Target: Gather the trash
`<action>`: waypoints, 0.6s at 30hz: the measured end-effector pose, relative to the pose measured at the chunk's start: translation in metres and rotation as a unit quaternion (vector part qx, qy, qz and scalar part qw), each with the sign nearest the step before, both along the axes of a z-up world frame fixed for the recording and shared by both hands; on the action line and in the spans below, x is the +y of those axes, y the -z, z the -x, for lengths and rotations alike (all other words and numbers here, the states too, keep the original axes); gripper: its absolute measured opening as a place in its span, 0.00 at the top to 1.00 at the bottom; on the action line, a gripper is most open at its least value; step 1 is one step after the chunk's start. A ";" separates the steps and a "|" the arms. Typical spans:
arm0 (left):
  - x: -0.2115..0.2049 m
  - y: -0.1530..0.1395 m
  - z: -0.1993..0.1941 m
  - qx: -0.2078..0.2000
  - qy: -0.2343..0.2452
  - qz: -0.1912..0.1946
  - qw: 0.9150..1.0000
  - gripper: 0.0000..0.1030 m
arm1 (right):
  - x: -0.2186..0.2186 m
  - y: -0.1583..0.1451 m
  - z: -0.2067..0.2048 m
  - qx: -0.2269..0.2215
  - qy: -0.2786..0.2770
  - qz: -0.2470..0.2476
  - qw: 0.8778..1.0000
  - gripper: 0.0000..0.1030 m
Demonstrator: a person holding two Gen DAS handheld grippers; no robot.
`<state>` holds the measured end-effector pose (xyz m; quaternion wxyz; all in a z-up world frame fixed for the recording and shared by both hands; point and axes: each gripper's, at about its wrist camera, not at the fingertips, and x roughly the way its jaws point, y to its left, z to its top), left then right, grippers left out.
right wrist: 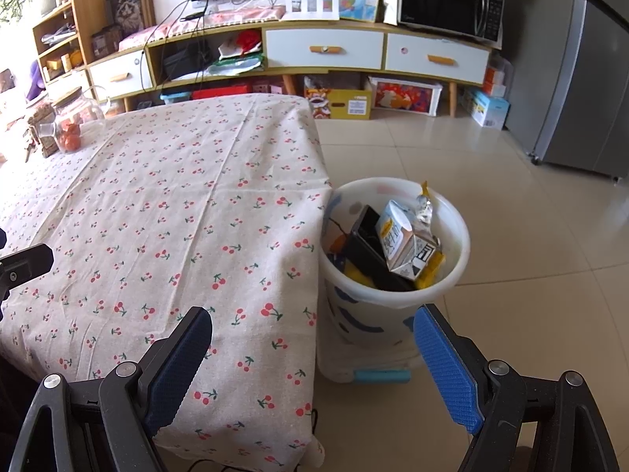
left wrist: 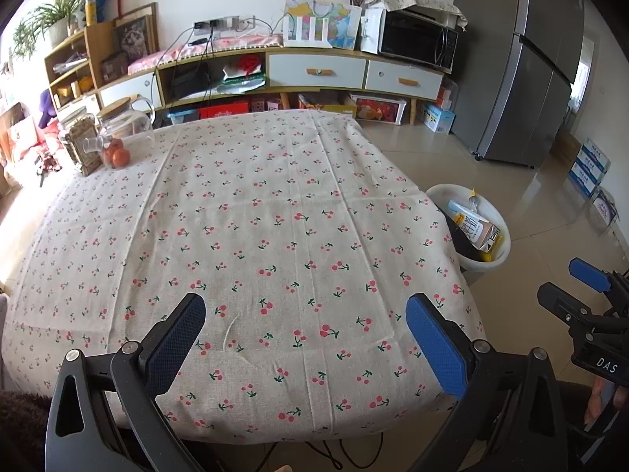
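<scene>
A white trash bin [right wrist: 397,299] stands on the floor at the table's right side; it also shows in the left wrist view [left wrist: 497,261]. It holds a milk carton [right wrist: 405,246], a black box [right wrist: 367,242], a crumpled clear wrapper [right wrist: 424,206] and yellow packaging. My left gripper [left wrist: 304,340] is open and empty above the near part of the cherry-print tablecloth [left wrist: 275,216]. My right gripper [right wrist: 312,369] is open and empty over the table's near right corner, beside the bin. The right gripper also shows at the right edge of the left wrist view [left wrist: 589,303].
Glass jars [left wrist: 118,129] with oranges [left wrist: 118,155] stand at the table's far left corner. A low cabinet [right wrist: 326,51] with a microwave [right wrist: 448,4] lines the back wall. A grey fridge [left wrist: 526,70] stands at the right. Boxes sit on the tiled floor [right wrist: 511,236].
</scene>
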<state>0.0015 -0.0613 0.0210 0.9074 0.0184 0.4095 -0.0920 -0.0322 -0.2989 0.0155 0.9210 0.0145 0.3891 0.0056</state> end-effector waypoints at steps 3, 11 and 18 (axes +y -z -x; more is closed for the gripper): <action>0.000 0.000 0.000 0.002 0.001 -0.001 1.000 0.00 | 0.001 -0.002 -0.001 -0.001 -0.001 0.000 1.000 0.15; -0.001 0.000 0.000 0.002 0.005 -0.001 1.000 0.00 | 0.003 -0.003 -0.003 -0.002 -0.003 0.001 1.000 0.15; -0.001 0.000 0.001 0.001 0.006 -0.001 1.000 0.00 | 0.003 -0.002 -0.004 -0.002 -0.003 0.003 1.000 0.15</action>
